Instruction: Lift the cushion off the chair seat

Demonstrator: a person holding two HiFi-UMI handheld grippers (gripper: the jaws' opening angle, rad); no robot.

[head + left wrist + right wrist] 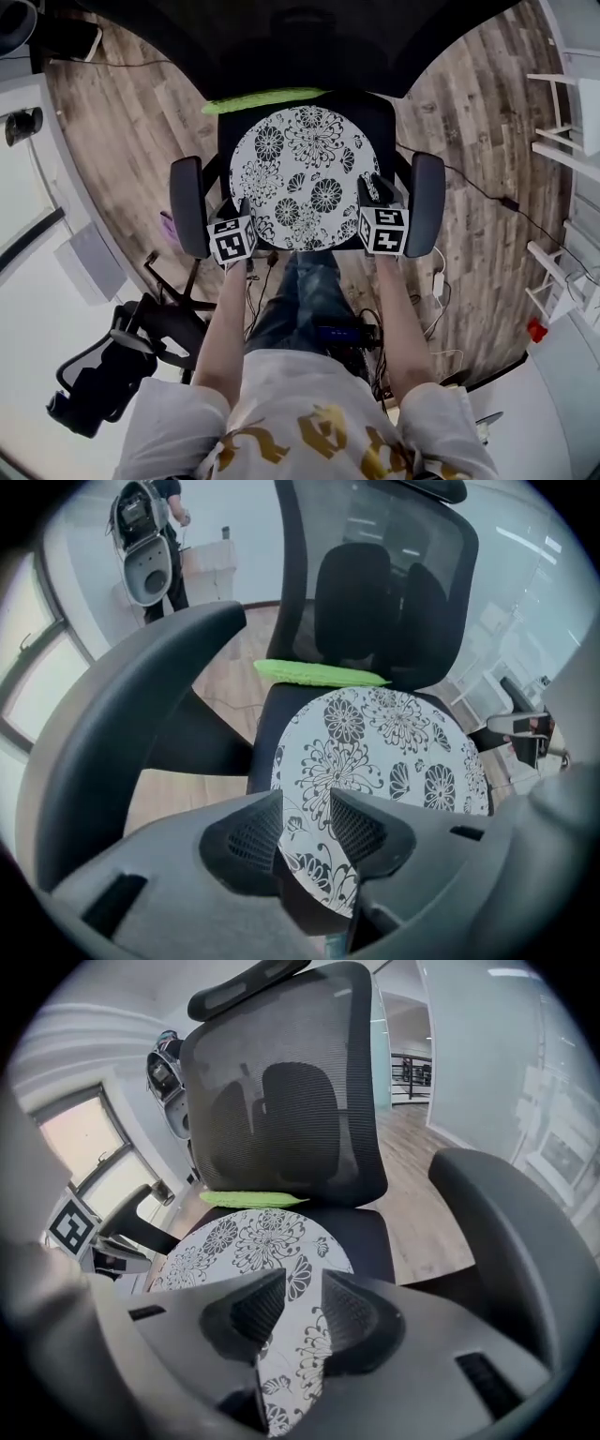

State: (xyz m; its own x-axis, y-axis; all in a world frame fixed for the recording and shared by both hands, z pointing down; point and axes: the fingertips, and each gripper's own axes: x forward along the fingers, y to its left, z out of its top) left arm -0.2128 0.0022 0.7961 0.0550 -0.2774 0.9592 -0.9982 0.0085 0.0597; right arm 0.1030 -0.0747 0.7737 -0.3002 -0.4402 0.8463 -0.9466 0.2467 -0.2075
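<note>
A round white cushion with a black flower print [305, 173] lies flat on the black seat [380, 117] of an office chair. Both grippers are at its near rim. My left gripper [242, 206] is at the near left edge. In the left gripper view the cushion's rim [394, 742] runs between this gripper's [307, 822] jaws, which stand apart and do not press on it. My right gripper [367, 194] is at the near right edge. In the right gripper view the cushion [244, 1241] passes between this gripper's [292, 1312] parted jaws the same way.
A green strip [262, 99] lies at the back of the seat, under the mesh backrest [281, 1082]. Black armrests [187, 206] [427, 202] flank the grippers closely. A second black chair [112, 366] stands at lower left, cables trail on the wooden floor [487, 187], and white shelves [562, 112] stand at right.
</note>
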